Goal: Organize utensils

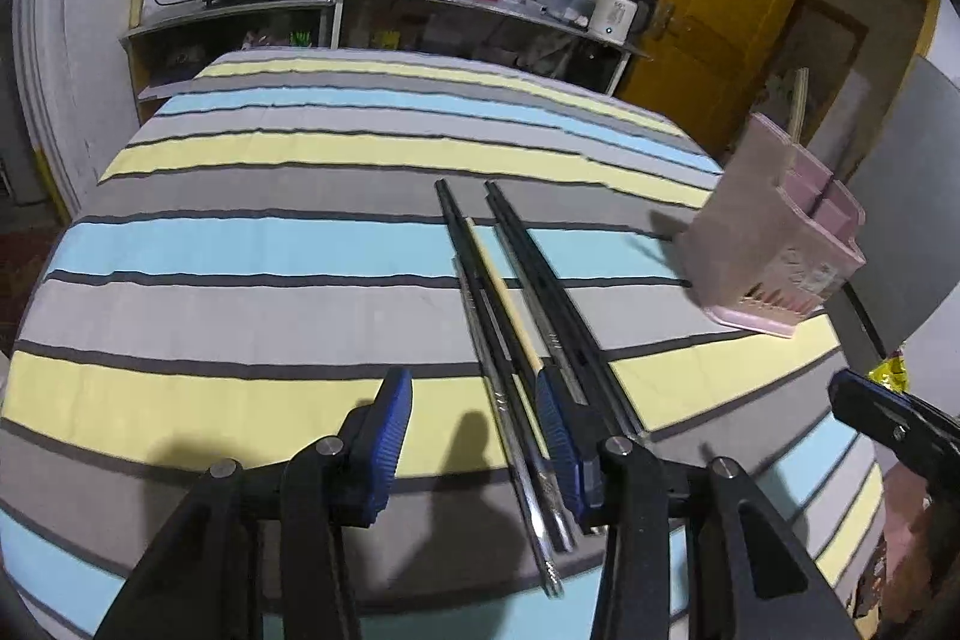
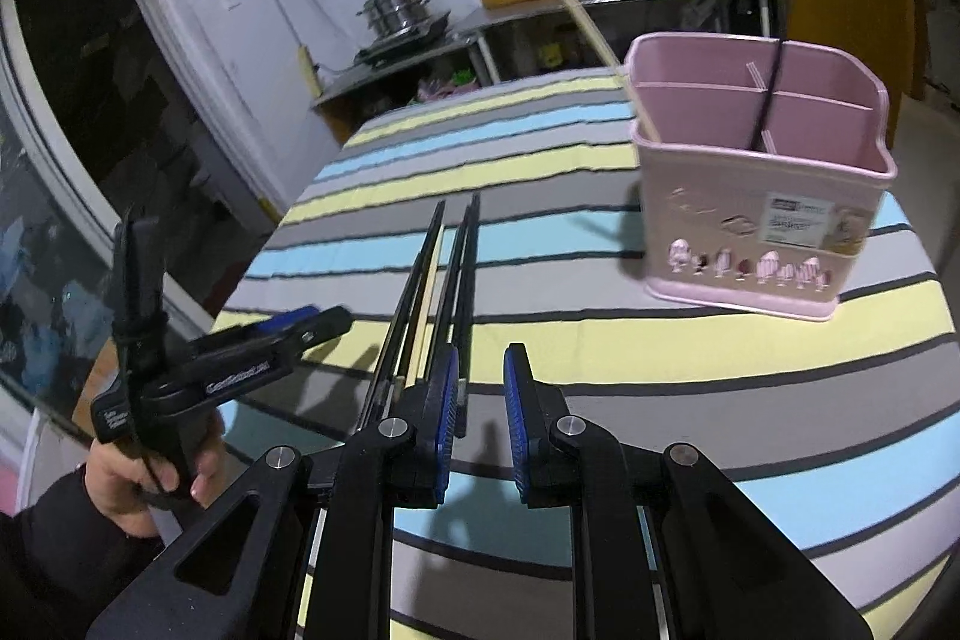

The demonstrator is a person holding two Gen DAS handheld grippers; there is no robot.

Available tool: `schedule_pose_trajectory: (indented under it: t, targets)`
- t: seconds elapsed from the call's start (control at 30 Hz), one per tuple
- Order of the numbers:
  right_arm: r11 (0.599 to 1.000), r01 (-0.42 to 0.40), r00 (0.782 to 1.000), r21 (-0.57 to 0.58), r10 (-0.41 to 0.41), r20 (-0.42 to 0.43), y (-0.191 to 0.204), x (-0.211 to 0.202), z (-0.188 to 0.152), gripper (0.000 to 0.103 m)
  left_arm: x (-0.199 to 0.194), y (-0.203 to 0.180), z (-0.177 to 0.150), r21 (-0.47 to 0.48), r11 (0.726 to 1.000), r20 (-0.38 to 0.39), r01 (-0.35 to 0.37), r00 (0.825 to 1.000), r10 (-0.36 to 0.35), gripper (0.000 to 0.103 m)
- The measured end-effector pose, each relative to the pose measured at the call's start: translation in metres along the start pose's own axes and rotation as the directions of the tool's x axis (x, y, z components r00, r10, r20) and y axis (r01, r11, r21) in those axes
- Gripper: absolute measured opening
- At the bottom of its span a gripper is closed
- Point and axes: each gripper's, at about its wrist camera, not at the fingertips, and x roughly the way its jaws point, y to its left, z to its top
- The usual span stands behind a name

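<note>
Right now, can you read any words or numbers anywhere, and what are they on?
White label on the pink utensil holder: has print, too blurred to read.
White lettering on the left tongs: too blurred to read.
Small white print on the left tongs' handle: too small to read.
Nothing else shows writing.

Little lettering is being shown, and none of it is being rendered sharply enough to be read. A white label (image 2: 795, 217) is being carried on the front of the pink holder (image 2: 762, 220), with a dark header bar and blurred lines of print. Pale lettering is being displayed along the side of the left gripper (image 2: 312, 319), with a smaller block of white print on its body near the hand (image 2: 129, 484); both are being blurred beyond reading.
</note>
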Motion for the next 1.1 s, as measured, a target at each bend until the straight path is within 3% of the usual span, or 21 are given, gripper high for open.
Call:
schedule_pose_trajectory:
  t: [0.23,0.53,0.67,0.73,0.93,1.1]
  targets:
    - [1.000,0.002,0.999,-0.012,-0.003,-0.044,0.004,0.022,0.004,0.016,0.036,0.000,0.003,0.018,0.999,-0.046,-0.045,0.998,0.046,0.042]
    - [1.000,0.023,0.998,-0.015,-0.024,-0.057,0.005,0.026,0.009,0.016,0.038,0.000,0.002,0.043,0.995,-0.013,-0.094,0.995,0.094,0.041]
    - [1.000,0.024,0.998,-0.020,-0.025,-0.059,0.007,0.027,0.009,0.016,0.036,0.004,-0.001,0.067,0.989,-0.001,-0.134,0.991,0.134,0.024]
    - [1.000,0.024,0.998,-0.017,-0.025,-0.063,0.007,0.029,0.009,0.016,0.036,0.003,0.000,0.071,0.987,-0.006,-0.144,0.989,0.145,0.024]
    - [0.999,0.020,0.998,-0.025,-0.022,-0.066,0.009,0.032,0.010,0.016,0.034,0.008,0.004,-0.005,0.999,-0.028,-0.044,0.999,0.044,0.025]
    - [1.000,0.020,0.997,-0.016,-0.021,-0.070,0.006,0.034,0.010,0.016,0.038,-0.001,0.003,0.031,0.998,-0.020,-0.048,0.999,0.049,0.032]
